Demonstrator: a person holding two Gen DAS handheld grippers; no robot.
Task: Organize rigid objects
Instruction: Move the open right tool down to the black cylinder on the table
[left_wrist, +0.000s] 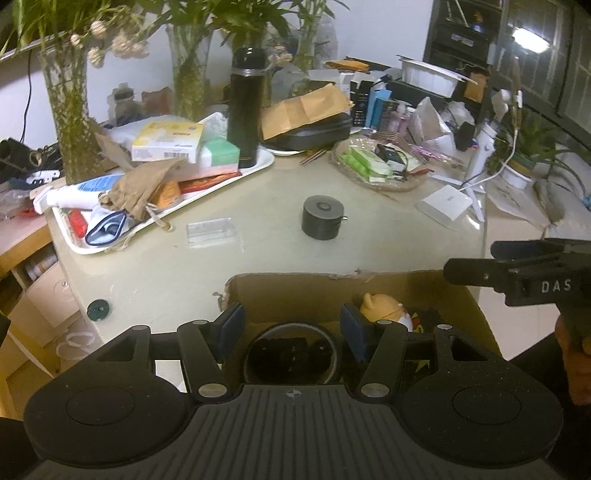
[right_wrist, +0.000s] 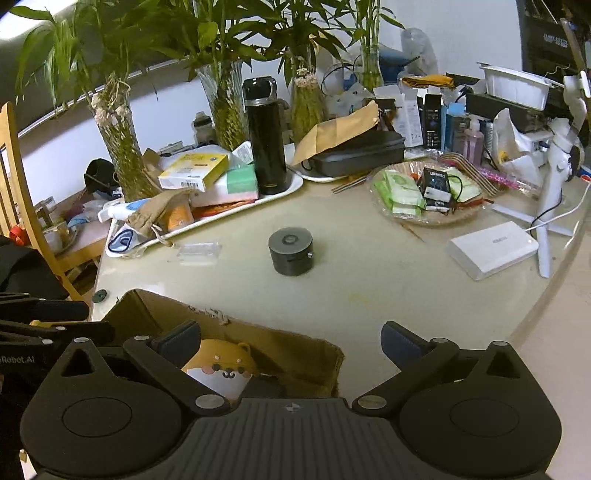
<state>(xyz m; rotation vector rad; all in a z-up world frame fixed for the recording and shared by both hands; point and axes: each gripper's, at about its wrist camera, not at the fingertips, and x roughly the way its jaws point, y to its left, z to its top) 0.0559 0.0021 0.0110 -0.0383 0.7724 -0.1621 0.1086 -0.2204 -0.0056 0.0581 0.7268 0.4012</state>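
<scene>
Cluttered at its far side and bare in the middle, the pale tabletop (right_wrist: 369, 295) carries plants in glass vases, a white tray (left_wrist: 258, 168) full of boxes, and a woven basket (right_wrist: 428, 218) of small packets. Probably the middle was left free so that loose pieces can be picked one by one.

Below both pairs of fingers stands an open cardboard box (left_wrist: 303, 291) at the near edge of the tabletop; it seems to be the collecting place. Inside it lie an orange animal-shaped toy (right_wrist: 221, 365) and some dark items that I cannot identify.

The left gripper (left_wrist: 291, 330) hovers over the box with its fingers about half apart. A dark round thing appears between them, but whether the pads press on it cannot be told. The right gripper (right_wrist: 291, 343) has its fingers spread wide with nothing between them; the toy lies under its left finger, apart from it.

Ahead of the fingers, well apart from the box, a black cylinder (right_wrist: 290, 251) stands upright and alone, and a clear plastic case (right_wrist: 199, 253) lies flat to its left, near the tray. Both look like the next pieces to collect.

Around the cylinder there is open room on all sides, so a wide approach should be easy. The torn box rim (right_wrist: 221, 315) is what the fingers could catch on when they return.
</scene>
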